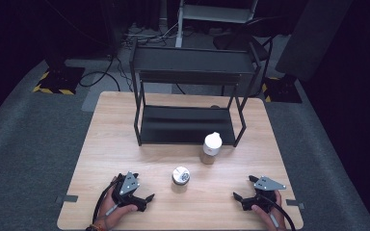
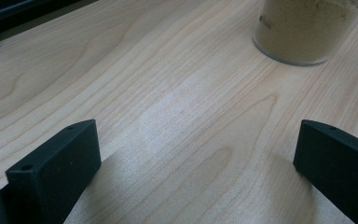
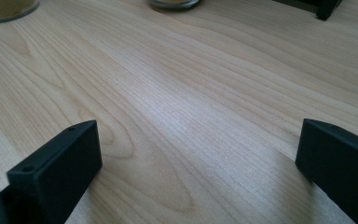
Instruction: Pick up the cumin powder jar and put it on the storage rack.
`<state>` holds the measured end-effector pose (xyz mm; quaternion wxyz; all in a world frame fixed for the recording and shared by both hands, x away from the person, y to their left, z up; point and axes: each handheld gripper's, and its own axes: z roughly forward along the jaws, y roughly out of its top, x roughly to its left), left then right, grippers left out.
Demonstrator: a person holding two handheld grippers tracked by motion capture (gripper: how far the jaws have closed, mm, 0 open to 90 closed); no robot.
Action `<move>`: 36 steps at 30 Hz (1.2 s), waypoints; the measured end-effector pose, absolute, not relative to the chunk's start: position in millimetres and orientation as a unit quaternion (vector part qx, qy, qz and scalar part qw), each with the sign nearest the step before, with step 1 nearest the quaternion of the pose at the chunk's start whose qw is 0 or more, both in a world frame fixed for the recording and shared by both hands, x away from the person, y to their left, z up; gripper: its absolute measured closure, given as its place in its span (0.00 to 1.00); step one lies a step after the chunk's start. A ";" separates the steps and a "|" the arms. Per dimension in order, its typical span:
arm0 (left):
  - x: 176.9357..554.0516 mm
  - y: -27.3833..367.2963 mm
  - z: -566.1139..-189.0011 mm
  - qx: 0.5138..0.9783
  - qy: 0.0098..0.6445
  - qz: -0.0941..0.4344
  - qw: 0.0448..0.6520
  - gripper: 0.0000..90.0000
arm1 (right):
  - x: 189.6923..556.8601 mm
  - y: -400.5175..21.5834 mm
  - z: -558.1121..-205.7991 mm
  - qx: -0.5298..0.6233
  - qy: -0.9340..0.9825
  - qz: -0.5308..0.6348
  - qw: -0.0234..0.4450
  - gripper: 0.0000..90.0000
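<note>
Nothing is held at this moment. The left tongs [image 1: 145,197] are rested on the near part of the tabletop [image 1: 115,144], and the right tongs [image 1: 238,197] are rested at the other near corner. In both gripper views the black jaws are seen spread wide, with only bare wood between them.

Two jars stand between the hands and the rack. The short jar [image 1: 180,176], with a silver lid, is placed near the middle of the tabletop, just to the right of the left tongs. In the left gripper view its glass bottom, filled with a pale powder [image 2: 303,28], is seen ahead and to the right of the jaws. The tall jar [image 1: 211,148], with a white cap, is set farther back, close to the front right leg of the black shelf rack [image 1: 188,72]. The two shelves of the rack are seen without any item on them.

The step in hand is judged to be the very start: the approach to a jar has not yet been made. The short jar is probably to be taken first by the left tongs. For this, the open jaws must be brought around the body of the jar, level and centred, and closed gently, so that the glass is not tipped or pushed away.
</note>
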<state>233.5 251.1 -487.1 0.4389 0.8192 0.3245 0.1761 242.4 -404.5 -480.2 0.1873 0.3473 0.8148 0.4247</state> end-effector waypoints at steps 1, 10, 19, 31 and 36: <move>233.5 251.1 -487.1 0.819 0.325 0.176 0.439 0.00 | 242.4 -404.5 -480.1 0.347 0.815 0.425 0.187 0.00; 233.5 251.1 -487.1 0.819 0.325 0.176 0.439 0.00 | 242.3 -404.5 -480.1 0.347 0.815 0.425 0.187 0.00; 233.2 250.7 -487.1 0.819 0.326 0.177 0.439 0.00 | 242.4 -404.5 -480.1 0.347 0.815 0.425 0.187 0.00; 226.4 230.4 -480.2 0.802 0.345 0.182 0.453 0.01 | 242.5 -404.6 -480.1 0.347 0.815 0.425 0.187 0.00; 225.7 217.5 -476.1 0.802 0.325 0.176 0.469 0.00 | 242.5 -404.6 -480.1 0.347 0.815 0.425 0.187 0.00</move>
